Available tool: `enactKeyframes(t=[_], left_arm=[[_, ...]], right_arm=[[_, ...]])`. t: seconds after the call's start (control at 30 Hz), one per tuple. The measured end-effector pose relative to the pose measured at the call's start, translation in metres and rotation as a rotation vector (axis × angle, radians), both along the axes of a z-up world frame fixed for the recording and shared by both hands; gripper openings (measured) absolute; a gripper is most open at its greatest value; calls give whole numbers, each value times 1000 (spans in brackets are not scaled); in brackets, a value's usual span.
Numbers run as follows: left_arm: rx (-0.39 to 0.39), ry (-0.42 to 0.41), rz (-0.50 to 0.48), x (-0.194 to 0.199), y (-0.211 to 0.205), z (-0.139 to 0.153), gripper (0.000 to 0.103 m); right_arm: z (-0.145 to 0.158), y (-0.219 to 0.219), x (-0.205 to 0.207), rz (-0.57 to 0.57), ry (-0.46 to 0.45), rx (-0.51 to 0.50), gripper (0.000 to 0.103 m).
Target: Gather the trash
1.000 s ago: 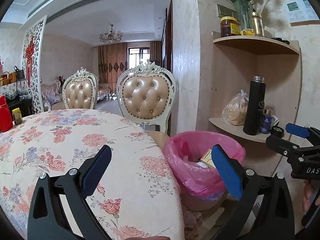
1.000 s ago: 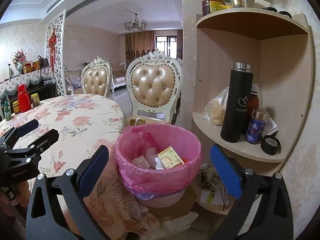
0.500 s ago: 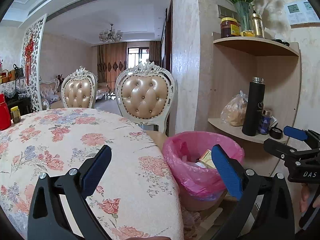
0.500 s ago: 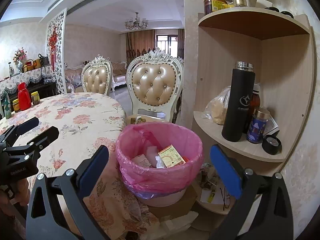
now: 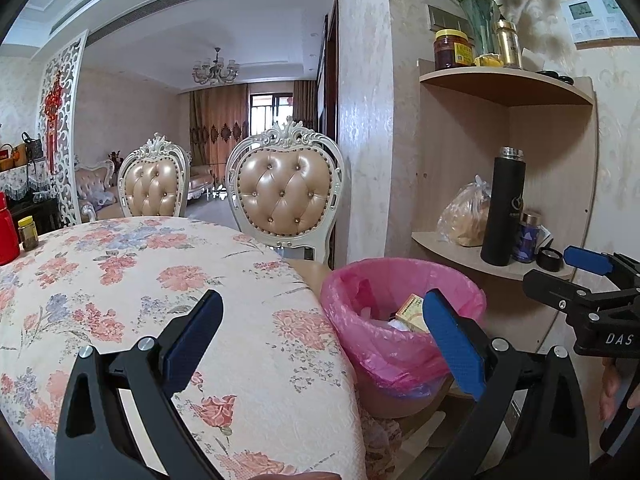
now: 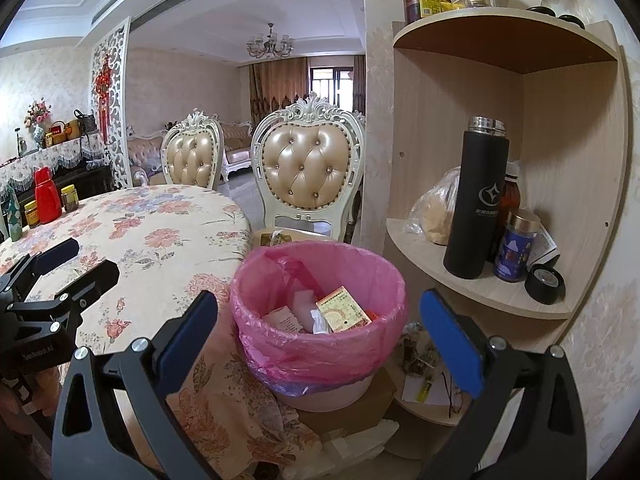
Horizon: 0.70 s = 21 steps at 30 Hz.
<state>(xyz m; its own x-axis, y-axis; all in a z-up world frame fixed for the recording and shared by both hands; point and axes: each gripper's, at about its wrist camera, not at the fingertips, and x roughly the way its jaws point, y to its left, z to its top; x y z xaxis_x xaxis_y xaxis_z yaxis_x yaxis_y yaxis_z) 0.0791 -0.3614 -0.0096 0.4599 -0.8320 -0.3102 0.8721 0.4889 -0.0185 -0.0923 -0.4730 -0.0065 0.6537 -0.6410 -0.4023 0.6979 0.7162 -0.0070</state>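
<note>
Dining rm: floral counter (image 6: 160, 240) on left, pink-lined bin (image 6: 320, 344) w/ trash (image 6: 343, 311) already inside just right of it, left gripper (image 5: 320, 332) & right gripper (image 6: 316, 328) both wide, empty (risk: bumping bin, snagging liner).

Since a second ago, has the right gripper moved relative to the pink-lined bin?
Barely, if at all. In the right wrist view the pink-lined bin sits between the open fingers of the right gripper much as before, with the black flask shifted only slightly.
</note>
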Motion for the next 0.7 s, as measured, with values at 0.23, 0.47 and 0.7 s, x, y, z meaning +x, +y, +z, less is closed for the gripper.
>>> enactKeyframes(t=[0.23, 0.47, 0.7], left_arm=[[3, -2, -2, -1, 0, -2, 95], [3, -1, -1, -1, -1, -1, 95], [4, 0, -3, -2, 0, -3, 95]], right_arm=[[-1, -1, -1, -4, -1, 5, 98], [-2, -2, -2, -8, -4, 25, 98], [-3, -2, -2, -8, -5, 30, 98]])
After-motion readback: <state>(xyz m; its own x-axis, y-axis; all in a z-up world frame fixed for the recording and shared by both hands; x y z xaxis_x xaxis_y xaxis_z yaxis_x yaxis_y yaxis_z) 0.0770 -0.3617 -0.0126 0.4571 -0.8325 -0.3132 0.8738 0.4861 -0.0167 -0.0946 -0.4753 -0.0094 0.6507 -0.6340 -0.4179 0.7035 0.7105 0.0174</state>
